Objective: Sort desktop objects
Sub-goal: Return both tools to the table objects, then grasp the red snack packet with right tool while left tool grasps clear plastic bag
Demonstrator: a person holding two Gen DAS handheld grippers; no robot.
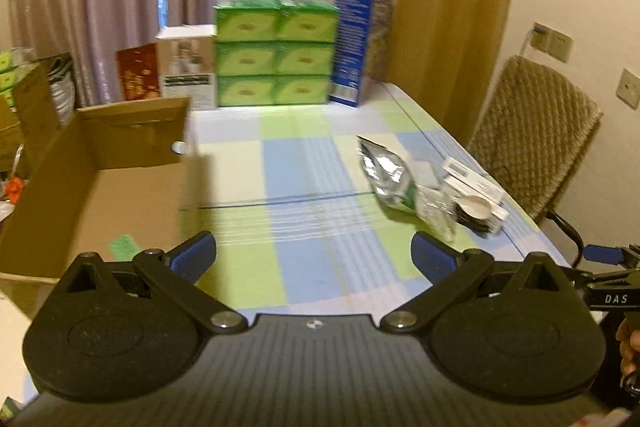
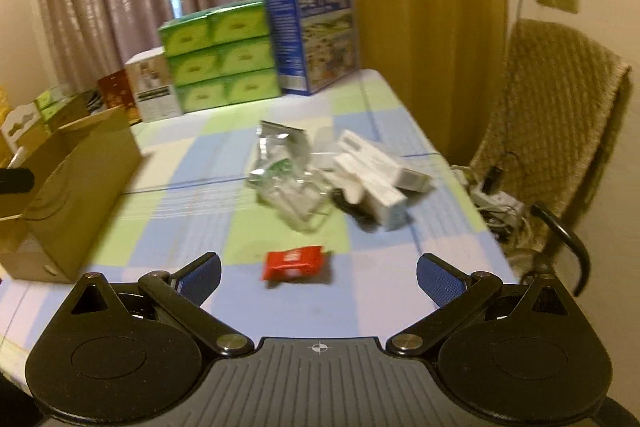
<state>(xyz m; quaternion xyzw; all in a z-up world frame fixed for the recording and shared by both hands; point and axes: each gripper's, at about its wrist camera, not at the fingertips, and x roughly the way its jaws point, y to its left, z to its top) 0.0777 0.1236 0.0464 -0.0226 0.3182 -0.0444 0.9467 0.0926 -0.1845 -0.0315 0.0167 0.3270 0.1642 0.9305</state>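
desktop objects scattered right side of checked tablecloth [image 2: 192, 163]: silver pouch [image 2: 280, 147], white boxes [image 2: 376, 171], red packet [image 2: 296, 264] nearest. cardboard box [image 1: 100, 187] left, opened upward, likely as sorting bin. left gripper [image 1: 314, 255] and right gripper [image 2: 318, 277] both spread wide, nothing held.

Green tissue boxes, stacked [image 1: 275, 53]: six. Open brown cardboard carton [image 1: 92, 183]: one. Red snack packet [image 2: 296, 263]: one. Tall blue printed box [image 2: 310, 35]: one.
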